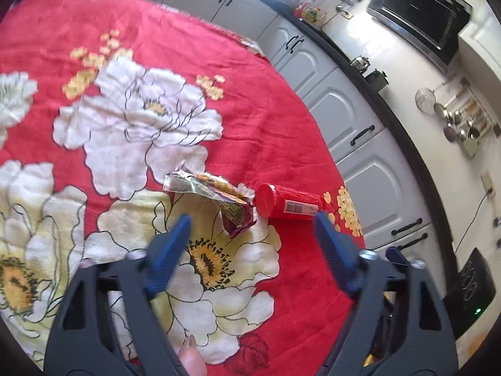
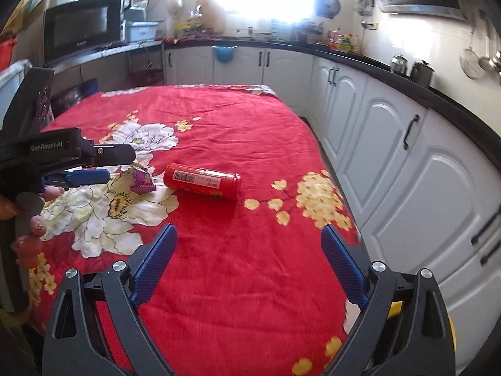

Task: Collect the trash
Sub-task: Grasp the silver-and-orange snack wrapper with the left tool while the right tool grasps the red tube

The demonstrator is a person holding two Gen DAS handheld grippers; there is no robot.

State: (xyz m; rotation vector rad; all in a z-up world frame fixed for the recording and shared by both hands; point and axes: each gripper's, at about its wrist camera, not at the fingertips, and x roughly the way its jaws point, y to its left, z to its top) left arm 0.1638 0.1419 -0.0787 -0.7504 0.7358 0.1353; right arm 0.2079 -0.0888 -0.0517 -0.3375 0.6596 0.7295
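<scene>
A crumpled foil snack wrapper [image 1: 219, 197] lies on the red floral tablecloth [image 1: 250, 94]. A red cylindrical can [image 1: 288, 203] lies on its side just right of it, touching its end. My left gripper [image 1: 252, 217] is open and hovers just short of the wrapper, with nothing between its pads. In the right wrist view the wrapper [image 2: 142, 181] and the can [image 2: 202, 181] lie mid-table. The left gripper's blue finger [image 2: 90, 176] reaches in from the left beside the wrapper. My right gripper [image 2: 249, 229] is open and empty, well short of the can.
The table's right edge [image 2: 338, 188] runs close to white cabinets [image 2: 391, 163] under a black counter [image 2: 438, 94]. A microwave [image 2: 81, 28] stands at the back left. A person's hand [image 2: 34, 219] holds the left gripper at the left border.
</scene>
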